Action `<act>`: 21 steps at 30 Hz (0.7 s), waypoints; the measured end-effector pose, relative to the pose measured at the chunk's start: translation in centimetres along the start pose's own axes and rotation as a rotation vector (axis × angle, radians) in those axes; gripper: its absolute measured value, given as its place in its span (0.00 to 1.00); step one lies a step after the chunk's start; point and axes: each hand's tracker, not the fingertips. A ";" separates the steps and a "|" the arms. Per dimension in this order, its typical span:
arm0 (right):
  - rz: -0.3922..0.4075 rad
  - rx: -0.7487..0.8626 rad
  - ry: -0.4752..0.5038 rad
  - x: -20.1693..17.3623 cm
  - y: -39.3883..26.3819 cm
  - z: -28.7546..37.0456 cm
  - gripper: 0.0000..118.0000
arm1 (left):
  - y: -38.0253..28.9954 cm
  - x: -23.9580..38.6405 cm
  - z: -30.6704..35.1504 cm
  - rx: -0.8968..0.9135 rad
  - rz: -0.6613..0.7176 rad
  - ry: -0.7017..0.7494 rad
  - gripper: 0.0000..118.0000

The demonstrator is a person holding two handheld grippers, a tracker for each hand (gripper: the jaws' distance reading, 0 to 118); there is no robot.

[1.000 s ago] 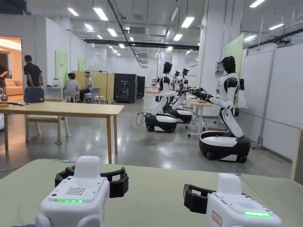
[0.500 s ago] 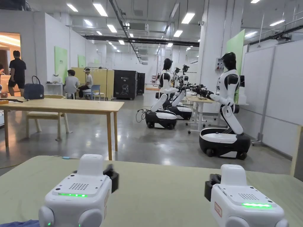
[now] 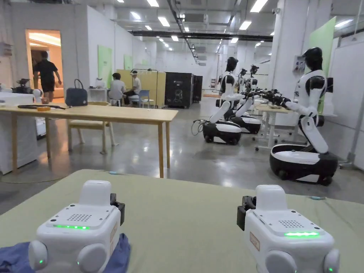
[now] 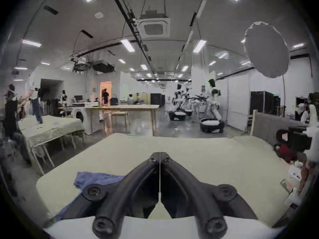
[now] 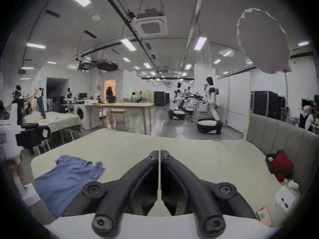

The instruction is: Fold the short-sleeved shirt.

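Note:
A blue short-sleeved shirt point(image 5: 69, 177) lies rumpled and flat on the left near part of the pale green covered surface point(image 3: 185, 220). In the head view the shirt point(image 3: 10, 256) peeks out under my left gripper's body. My left gripper point(image 3: 118, 209) hovers above the shirt's right edge, jaws pressed together with nothing between them, as its own view confirms point(image 4: 160, 154). My right gripper point(image 3: 243, 213) hangs to the right over bare cover, well apart from the shirt. Its jaws point(image 5: 159, 152) are also shut and empty.
A red bag point(image 5: 281, 166) and loose papers point(image 5: 284, 199) lie at the surface's right edge, against a grey padded headboard point(image 5: 284, 139). Beyond the far edge stand a wooden table point(image 3: 106, 113) and white-and-black robots point(image 3: 302, 160). People are far off at the back.
Both grippers' jaws stood wide open one second ago and have since shut. The head camera has swung left and down, bringing the blue shirt into its lower left corner.

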 end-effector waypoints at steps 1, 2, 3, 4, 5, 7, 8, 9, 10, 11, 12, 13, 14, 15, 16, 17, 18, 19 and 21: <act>-0.003 -0.007 0.041 -1.7 -0.2 -0.6 0.03 | -0.5 -1.7 0.3 -0.026 -0.013 0.028 0.00; -0.007 -0.015 0.076 -3.2 -0.5 -1.0 0.03 | -0.9 -3.3 0.3 -0.065 -0.015 0.037 0.00; -0.014 -0.026 0.121 -5.0 -0.8 -1.6 0.03 | -1.4 -5.1 0.2 -0.148 -0.014 0.023 0.00; -0.022 -0.038 0.164 -6.4 -1.4 -2.2 0.03 | -2.0 -6.6 -0.2 -0.249 -0.013 0.003 0.00; -0.025 -0.050 0.193 -7.7 -2.0 -2.9 0.03 | -2.7 -7.8 -0.5 -0.328 -0.013 -0.002 0.00; -0.026 -0.063 0.233 -10.0 -3.0 -3.3 0.03 | -5.1 -10.5 -2.7 -0.485 -0.041 0.044 0.00; -0.025 -0.070 0.243 -10.7 -3.4 -3.5 0.03 | -6.2 -11.1 -3.5 -0.534 -0.043 0.044 0.00; -0.022 -0.082 0.259 -11.4 -4.1 -3.8 0.03 | -7.5 -12.0 -4.2 -0.562 -0.017 0.043 0.00; -0.019 -0.093 0.267 -11.9 -4.6 -4.0 0.03 | -8.6 -12.6 -5.0 -0.593 0.013 0.045 0.00; -0.015 -0.102 0.272 -12.3 -5.1 -4.2 0.03 | -9.5 -12.9 -5.9 -0.618 0.054 0.033 0.00; -0.008 -0.111 0.274 -12.5 -5.5 -4.4 0.03 | -10.5 -13.2 -7.1 -0.631 0.093 0.027 0.00; 0.000 -0.118 0.273 -12.4 -6.0 -4.3 0.03 | -11.5 -13.3 -8.1 -0.631 0.112 0.031 0.04; 0.003 -0.125 0.270 -12.2 -6.4 -4.4 0.03 | -12.2 -13.4 -9.0 -0.639 0.111 0.030 0.25; 0.006 -0.136 0.265 -12.0 -6.9 -4.6 0.03 | -13.0 -13.1 -10.5 -0.668 0.103 0.029 0.59; 0.015 -0.148 0.257 -11.8 -7.4 -4.8 0.03 | -13.8 -12.6 -12.1 -0.693 0.085 0.014 0.93; 0.029 -0.156 0.243 -11.3 -6.9 -4.1 0.03 | -13.8 -12.4 -13.3 -0.641 0.044 0.009 0.99; 0.045 -0.162 0.227 -11.1 -7.3 -4.2 0.03 | -14.6 -12.4 -13.1 -0.663 0.052 0.040 0.98; 0.053 -0.168 0.215 -10.8 -7.8 -4.3 0.03 | -15.1 -12.1 -14.5 -0.686 0.050 0.046 0.99; 0.051 -0.191 0.200 -10.1 -8.6 -4.6 0.03 | -16.2 -11.9 -17.4 -0.743 0.109 0.042 0.99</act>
